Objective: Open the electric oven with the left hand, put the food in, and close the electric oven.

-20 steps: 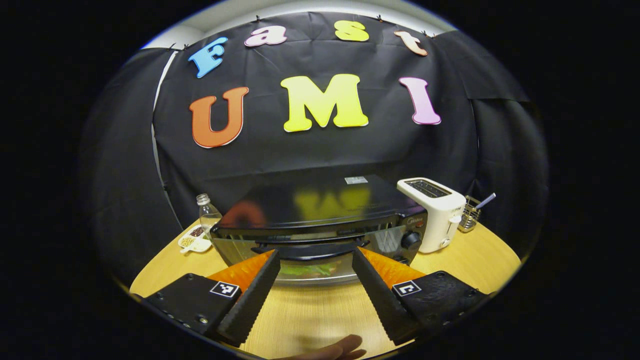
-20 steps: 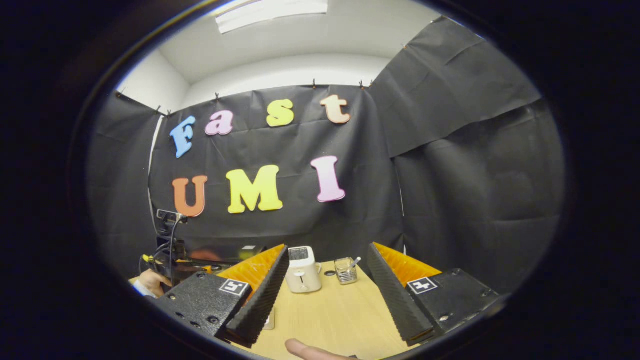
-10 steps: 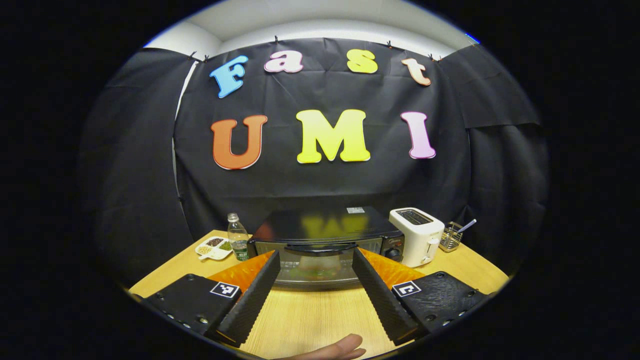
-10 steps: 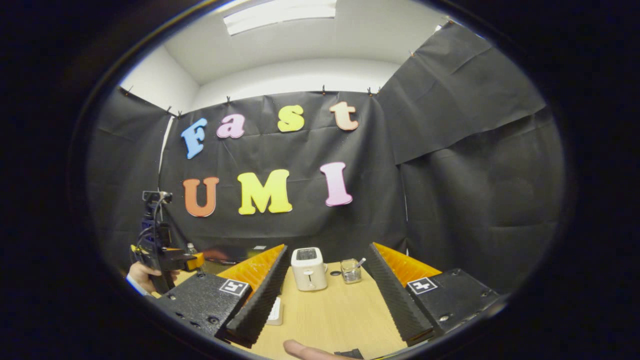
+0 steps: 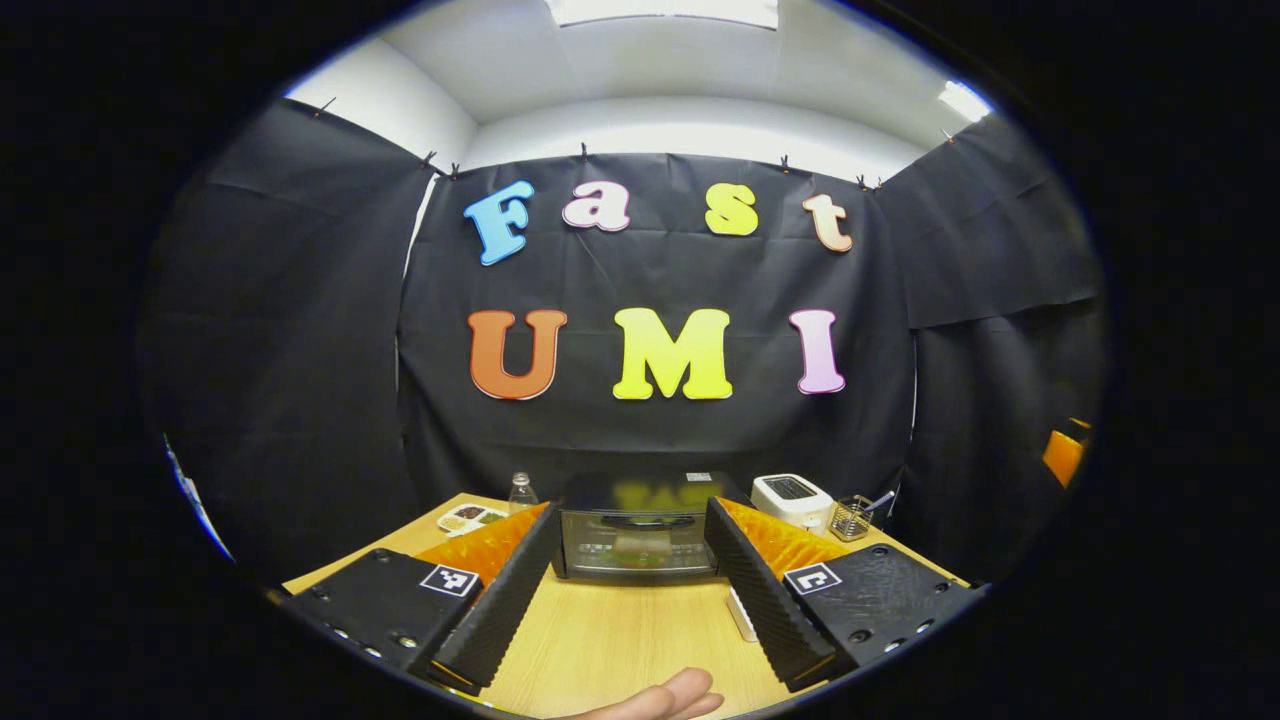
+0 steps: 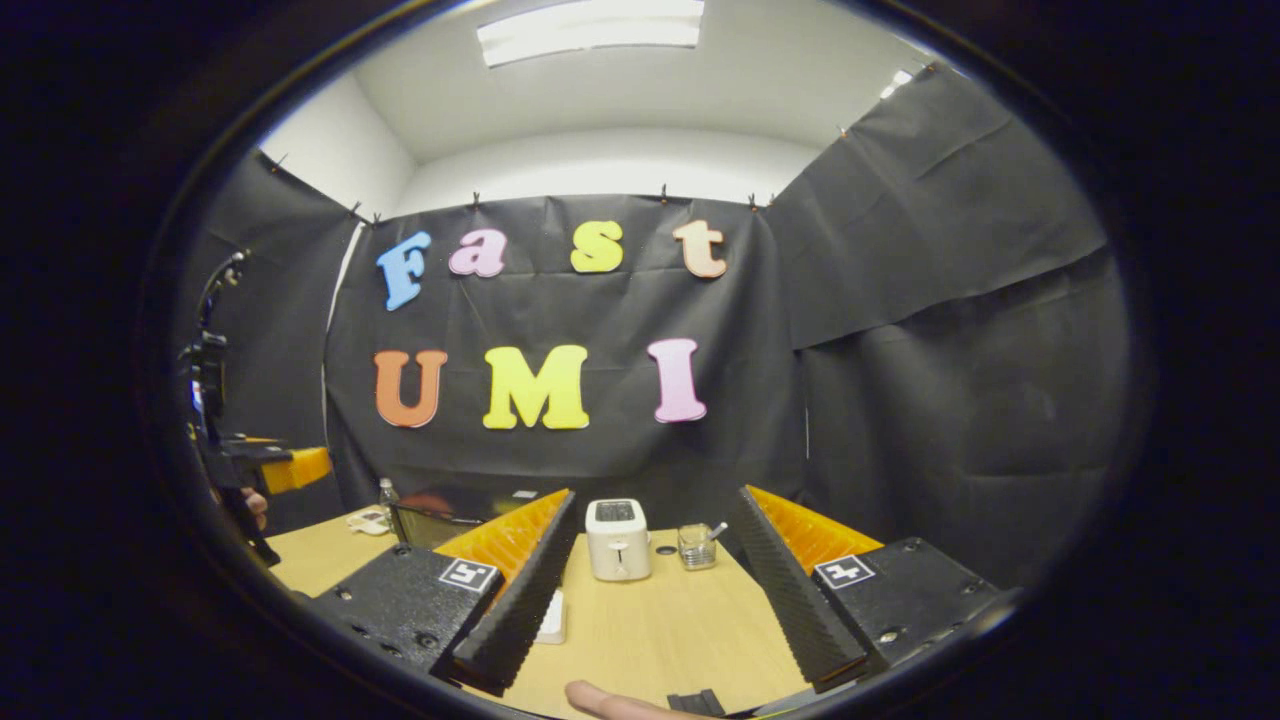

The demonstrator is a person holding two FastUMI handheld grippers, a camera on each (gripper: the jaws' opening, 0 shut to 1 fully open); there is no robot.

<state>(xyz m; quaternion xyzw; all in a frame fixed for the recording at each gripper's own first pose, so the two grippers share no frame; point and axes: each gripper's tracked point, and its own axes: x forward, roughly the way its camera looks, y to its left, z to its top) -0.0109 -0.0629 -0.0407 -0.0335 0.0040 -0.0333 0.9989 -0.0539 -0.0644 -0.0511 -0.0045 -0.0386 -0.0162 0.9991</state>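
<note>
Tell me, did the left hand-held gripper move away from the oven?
Yes. In the left gripper view the oven has shrunk between the left hand-held gripper fingers, with more table before it: the gripper backed away.

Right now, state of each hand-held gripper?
Left hand-held gripper: open, holding nothing, clear of the oven.
Right hand-held gripper: open, holding nothing.

bright ceiling panel (image 6: 590, 25) | sharp focus | edges bowed
</note>
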